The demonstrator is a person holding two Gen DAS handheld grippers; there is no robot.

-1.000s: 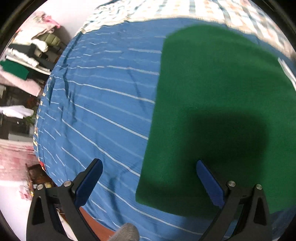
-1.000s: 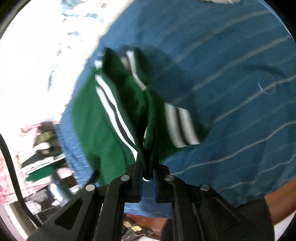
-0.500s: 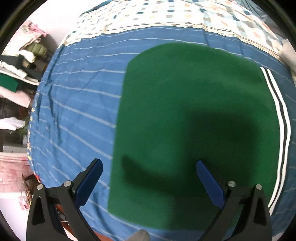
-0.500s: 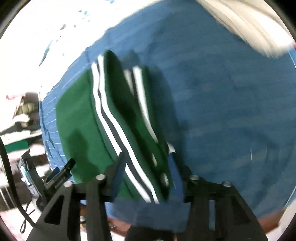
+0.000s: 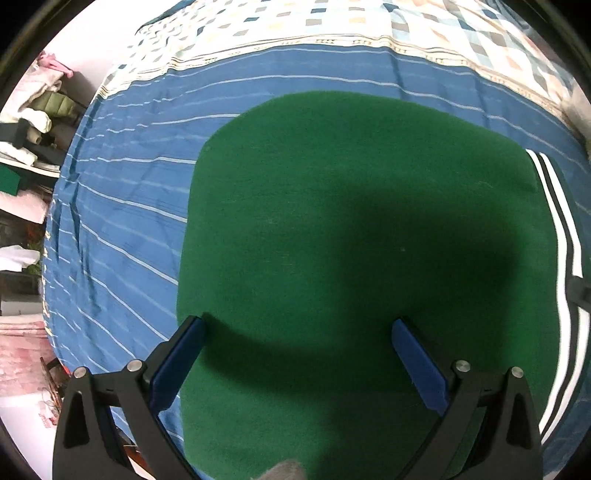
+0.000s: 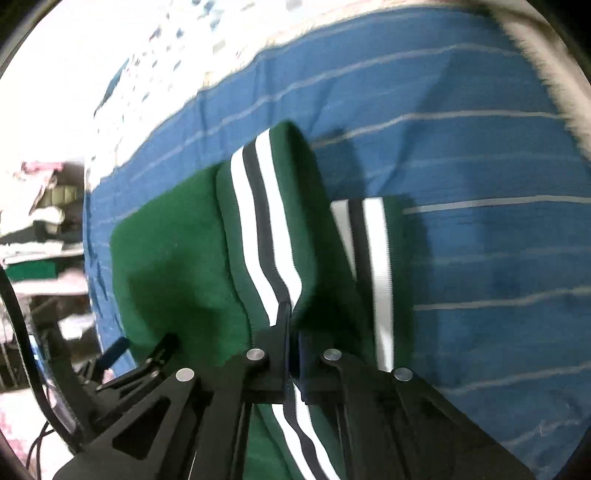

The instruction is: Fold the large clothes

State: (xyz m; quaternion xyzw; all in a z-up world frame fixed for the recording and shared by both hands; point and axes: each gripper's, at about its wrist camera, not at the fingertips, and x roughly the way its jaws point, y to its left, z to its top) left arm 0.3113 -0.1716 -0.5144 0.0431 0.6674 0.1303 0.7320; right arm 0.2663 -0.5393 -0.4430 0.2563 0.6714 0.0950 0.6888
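now | right gripper (image 6: pixel 291 314) reclamped on green garment (image 6: pixel 177 258) striped edge | left gripper (image 5: pixel 295 332) wide, shifted over it

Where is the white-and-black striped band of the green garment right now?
In the right wrist view, the striped band runs up from the shut right tool, which pinches it, over the blue striped bedsheet.

Below me is the bed (image 5: pixel 122 206), covered by a blue sheet with thin white stripes. A checked blanket (image 5: pixel 332 22) lies across it toward twelve o'clock. The green garment (image 5: pixel 332 221) rests flat on the sheet, its white-and-black band at three o'clock.
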